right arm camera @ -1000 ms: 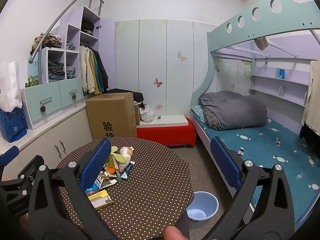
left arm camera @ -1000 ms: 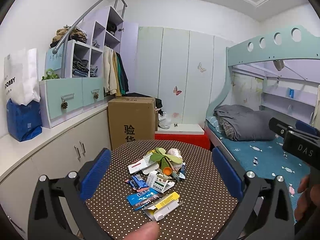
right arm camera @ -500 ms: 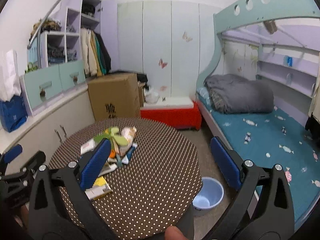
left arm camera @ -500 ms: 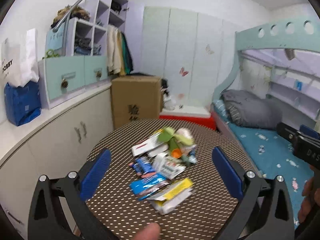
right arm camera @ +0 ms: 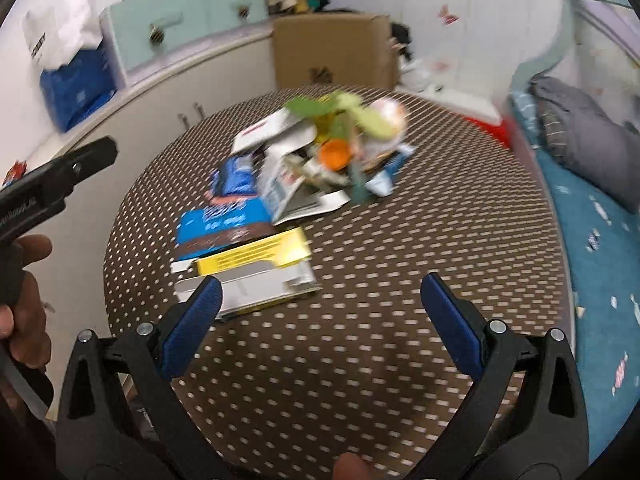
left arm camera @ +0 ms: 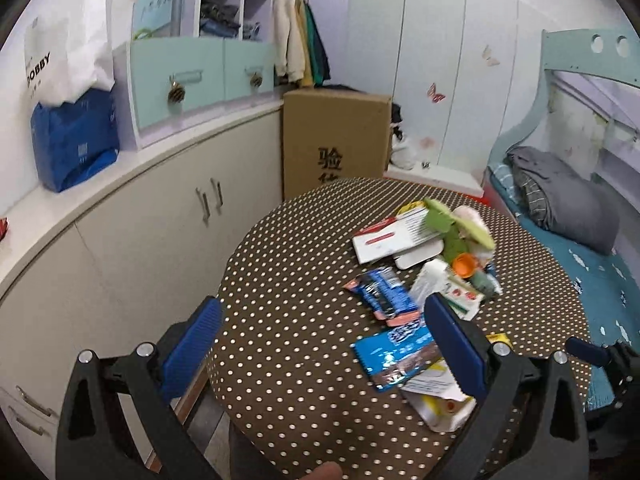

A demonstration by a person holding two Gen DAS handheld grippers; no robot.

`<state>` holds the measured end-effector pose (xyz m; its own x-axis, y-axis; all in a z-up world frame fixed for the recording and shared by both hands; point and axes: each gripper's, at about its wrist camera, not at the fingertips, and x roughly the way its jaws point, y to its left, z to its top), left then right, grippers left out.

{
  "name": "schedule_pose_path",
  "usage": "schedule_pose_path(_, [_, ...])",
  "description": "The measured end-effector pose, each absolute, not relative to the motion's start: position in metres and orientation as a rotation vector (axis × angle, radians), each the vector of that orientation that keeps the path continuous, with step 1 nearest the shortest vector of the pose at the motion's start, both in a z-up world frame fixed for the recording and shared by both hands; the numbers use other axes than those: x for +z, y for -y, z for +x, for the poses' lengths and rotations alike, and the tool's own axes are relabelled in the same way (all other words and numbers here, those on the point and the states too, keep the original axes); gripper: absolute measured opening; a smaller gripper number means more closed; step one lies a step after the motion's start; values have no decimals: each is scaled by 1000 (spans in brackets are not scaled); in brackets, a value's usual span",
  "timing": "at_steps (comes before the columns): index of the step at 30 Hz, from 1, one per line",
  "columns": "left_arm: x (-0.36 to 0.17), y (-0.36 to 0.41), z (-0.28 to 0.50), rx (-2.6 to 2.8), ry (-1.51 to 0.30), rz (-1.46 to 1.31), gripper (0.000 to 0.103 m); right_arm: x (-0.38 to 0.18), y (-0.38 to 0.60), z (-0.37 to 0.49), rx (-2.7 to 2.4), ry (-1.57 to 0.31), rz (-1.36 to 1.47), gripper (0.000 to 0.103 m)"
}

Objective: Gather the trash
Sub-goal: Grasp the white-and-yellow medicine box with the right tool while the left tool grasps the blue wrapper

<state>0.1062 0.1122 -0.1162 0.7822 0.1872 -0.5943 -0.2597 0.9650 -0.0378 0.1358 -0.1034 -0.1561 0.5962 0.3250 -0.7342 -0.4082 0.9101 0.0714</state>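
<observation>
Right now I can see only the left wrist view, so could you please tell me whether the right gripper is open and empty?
Observer: Yes. In the right wrist view the right gripper is open, with nothing between its fingers, only the dotted table beyond.
Operator: Thank you. The left gripper hides part of the nearest box from me; how does it lie?
Observer: The yellow-and-white box lies flat at the near end of the heap, with the blue packet overlapping its far side. The right gripper's left fingertip sits in front of its near corner; I cannot tell if they touch.
</observation>
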Motion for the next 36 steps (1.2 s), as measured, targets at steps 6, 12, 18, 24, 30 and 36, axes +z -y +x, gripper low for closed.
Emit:
schedule_pose_path(6, [-129, -123, 113, 257, -655, -134, 99, -170, 80, 136, 514, -873, -149, 97])
schedule_pose_path(12, [-137, -125, 119, 240, -685, -141, 99, -187, 68, 146, 552, -874, -189, 97])
schedule_pose_path(18, [-146, -125, 124, 227, -712, -125, 99, -188, 70, 154, 580, -872, -166, 97])
schedule_pose_path(24, [-154, -132, 129, 237, -736, -141, 99, -200, 57, 153, 535, -895, -167, 97])
schedule_pose_path(30, [-163, -123, 135, 200, -760, -91, 99, -195, 75, 158, 525, -856, -114, 93])
schedule_pose_path(36, [-183, -89, 152, 76, -819, 101, 99, -196, 121, 161, 467, -868, -44, 92])
